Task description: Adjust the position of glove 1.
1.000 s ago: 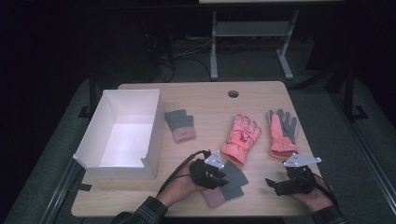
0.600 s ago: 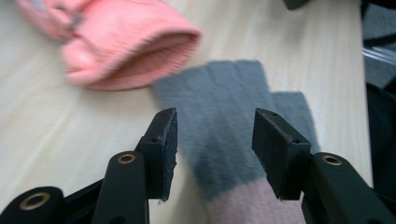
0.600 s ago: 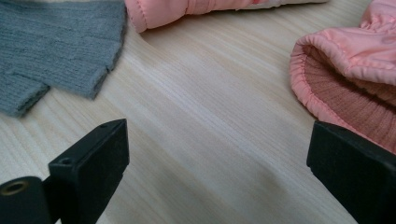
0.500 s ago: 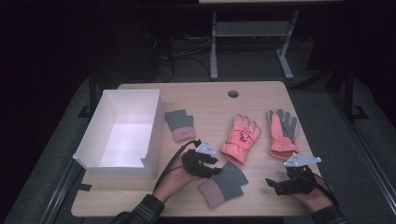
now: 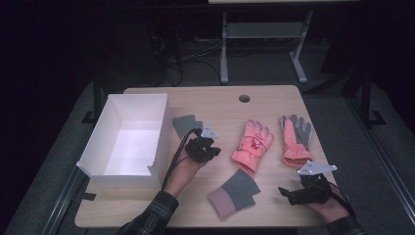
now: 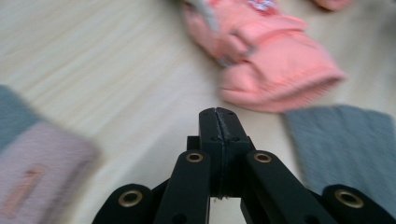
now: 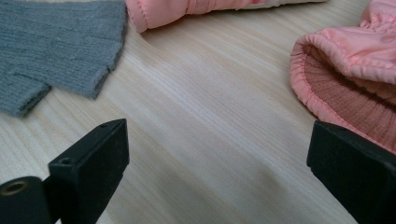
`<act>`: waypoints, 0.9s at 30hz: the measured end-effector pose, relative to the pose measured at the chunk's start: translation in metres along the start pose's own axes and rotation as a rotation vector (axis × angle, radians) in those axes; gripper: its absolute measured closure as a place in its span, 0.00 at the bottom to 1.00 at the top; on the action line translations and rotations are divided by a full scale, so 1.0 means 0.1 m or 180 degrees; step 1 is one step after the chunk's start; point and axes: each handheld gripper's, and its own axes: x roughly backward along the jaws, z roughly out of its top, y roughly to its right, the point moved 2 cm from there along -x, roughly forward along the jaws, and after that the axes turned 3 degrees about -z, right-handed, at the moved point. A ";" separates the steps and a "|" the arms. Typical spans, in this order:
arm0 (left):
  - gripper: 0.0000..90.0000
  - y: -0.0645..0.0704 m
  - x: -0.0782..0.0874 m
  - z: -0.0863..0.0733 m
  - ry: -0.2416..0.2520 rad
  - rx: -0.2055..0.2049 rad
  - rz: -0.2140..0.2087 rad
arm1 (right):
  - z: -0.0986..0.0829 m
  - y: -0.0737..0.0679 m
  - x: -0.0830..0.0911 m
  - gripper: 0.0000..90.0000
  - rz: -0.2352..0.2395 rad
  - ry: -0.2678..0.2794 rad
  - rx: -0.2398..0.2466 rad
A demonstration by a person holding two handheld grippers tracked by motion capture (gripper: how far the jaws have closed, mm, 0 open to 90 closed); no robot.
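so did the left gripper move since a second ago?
Yes. The left gripper went up the table, from the near grey glove to beside the white box.

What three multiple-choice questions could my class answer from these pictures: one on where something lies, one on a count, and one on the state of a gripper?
1. Where does the white box stand on the table?
A. at its left side
B. at its right side
C. over the round hole

2. How many pink padded gloves lie on the table?
A. one
B. two
C. four

3. How do the jaws of the left gripper stand?
A. wide apart
B. clamped on a glove
C. pressed together, holding nothing

Answers:
1. A, since the high view shows the box left of all the gloves.
2. B, since one pink glove lies near the middle and the other pink glove to its right; the rest are grey knit ones.
3. C, since the left gripper view shows the two jaws meeting with nothing between them.
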 end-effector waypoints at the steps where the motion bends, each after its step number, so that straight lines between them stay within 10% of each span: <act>1: 1.00 -0.05 -0.01 0.02 0.0020 0.0063 0.0042 | 0.00 0.00 0.00 0.06 -0.0001 -0.0003 0.0002; 18: 1.00 -0.82 -0.25 0.15 -0.0099 0.0493 0.0666 | 0.00 -0.01 0.00 0.06 0.0044 0.0026 -0.0017; 27: 1.00 -0.99 -0.34 0.13 -0.0115 0.0640 0.0804 | -0.01 0.02 0.00 0.06 0.0050 0.0007 0.0006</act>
